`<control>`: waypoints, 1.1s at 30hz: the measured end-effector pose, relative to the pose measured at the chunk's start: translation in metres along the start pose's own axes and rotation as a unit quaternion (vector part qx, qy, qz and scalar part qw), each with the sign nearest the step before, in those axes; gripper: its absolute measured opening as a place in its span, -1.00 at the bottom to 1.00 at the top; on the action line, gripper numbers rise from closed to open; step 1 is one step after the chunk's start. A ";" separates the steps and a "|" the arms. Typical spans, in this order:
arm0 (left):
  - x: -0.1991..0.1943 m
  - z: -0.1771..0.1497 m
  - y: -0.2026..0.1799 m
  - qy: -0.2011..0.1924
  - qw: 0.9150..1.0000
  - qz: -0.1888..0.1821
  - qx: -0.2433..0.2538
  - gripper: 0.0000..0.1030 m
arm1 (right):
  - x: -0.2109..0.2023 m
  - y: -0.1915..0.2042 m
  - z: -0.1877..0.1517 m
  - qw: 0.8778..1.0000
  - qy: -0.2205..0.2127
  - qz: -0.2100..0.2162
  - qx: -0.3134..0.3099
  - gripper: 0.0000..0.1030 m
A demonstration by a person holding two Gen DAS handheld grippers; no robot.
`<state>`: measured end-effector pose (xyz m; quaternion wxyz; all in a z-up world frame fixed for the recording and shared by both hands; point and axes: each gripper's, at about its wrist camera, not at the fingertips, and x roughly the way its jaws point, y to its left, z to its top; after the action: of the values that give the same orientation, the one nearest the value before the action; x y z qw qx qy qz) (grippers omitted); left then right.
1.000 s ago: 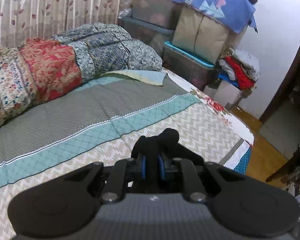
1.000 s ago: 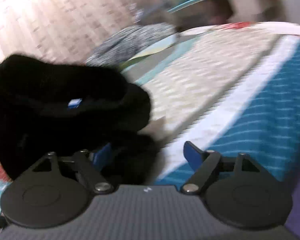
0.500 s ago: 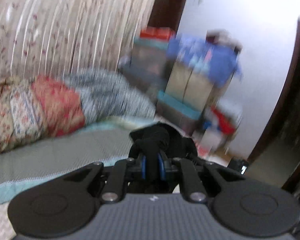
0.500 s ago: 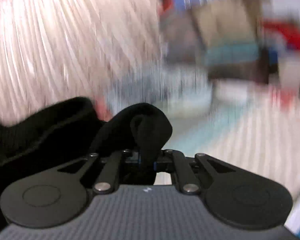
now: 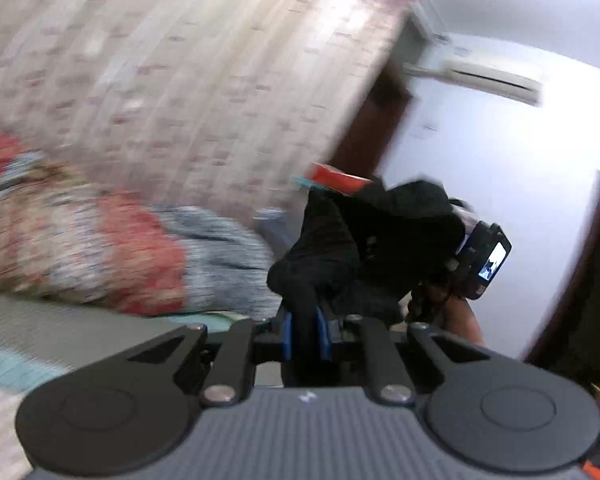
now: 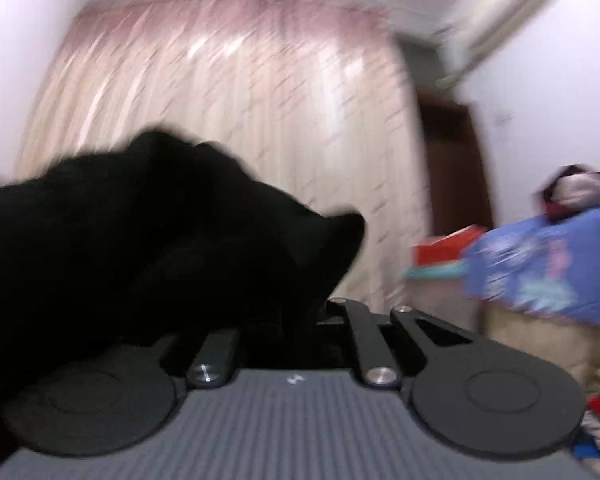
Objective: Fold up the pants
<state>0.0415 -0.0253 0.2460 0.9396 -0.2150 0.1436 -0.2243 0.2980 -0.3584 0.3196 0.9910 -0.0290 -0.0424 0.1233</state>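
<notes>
— Pants [image 5: 340,248]: where are they?

— Up in the air, a bunched black mass strung between both tongs, clear of the bed [image 5: 80,332].

— Left tongs [image 5: 303,334]?

— Clenched on a fold of the black cloth; the blue pads [image 5: 286,336] squeeze it from both sides, and the fabric rises from there toward the right tongs [image 5: 476,264], seen beyond with a small lit screen on the back.

— And the right tongs [image 6: 296,320] from their own camera?

— Their jaws came together within the last second and now grip the pants [image 6: 160,248], which spill over the left side of the tool and hide the pads.

— Background?

— Blurred: a pale patterned curtain [image 6: 240,120], rolled quilts [image 5: 120,256] on the bed, a wall air conditioner [image 5: 488,76], and a blue cloth [image 6: 548,264] over stacked boxes.
</notes>
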 end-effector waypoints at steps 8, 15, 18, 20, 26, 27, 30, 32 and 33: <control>-0.035 -0.103 0.169 0.047 0.954 0.238 -0.179 -0.78 | 0.098 0.225 -0.159 0.968 0.205 0.147 0.001 -0.64; -0.036 -0.177 0.285 0.114 0.873 0.355 -0.313 -0.64 | 0.060 0.293 -0.226 0.913 0.306 0.243 -0.114 -0.07; -0.048 -0.193 0.285 0.119 0.869 0.367 -0.310 -0.32 | 0.018 0.246 -0.243 0.919 0.302 0.227 -0.108 -0.06; -0.063 -0.196 0.275 0.113 0.869 0.378 -0.299 -0.30 | -0.010 0.187 -0.265 0.929 0.307 0.191 -0.076 -0.05; -0.089 -0.168 0.237 0.070 0.884 0.410 -0.213 0.10 | -0.099 0.012 -0.325 0.939 0.334 -0.021 0.077 -0.04; -0.082 -0.163 0.236 0.078 0.887 0.411 -0.195 0.16 | -0.106 -0.010 -0.337 0.932 0.340 -0.057 0.112 0.00; -0.053 -0.161 0.245 0.127 0.889 0.398 -0.187 0.56 | -0.124 -0.052 -0.362 0.904 0.354 -0.122 0.208 0.32; -0.030 -0.166 0.248 0.151 0.891 0.390 -0.175 0.72 | -0.122 -0.062 -0.372 0.889 0.353 -0.118 0.268 0.40; -0.020 -0.169 0.247 0.163 0.889 0.395 -0.166 0.76 | -0.117 -0.064 -0.379 0.879 0.354 -0.116 0.298 0.46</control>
<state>0.0515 0.1262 -0.0133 0.8646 -0.2534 0.4031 0.1608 0.2348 -0.4669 -0.0618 0.9090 0.2306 0.3471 -0.0038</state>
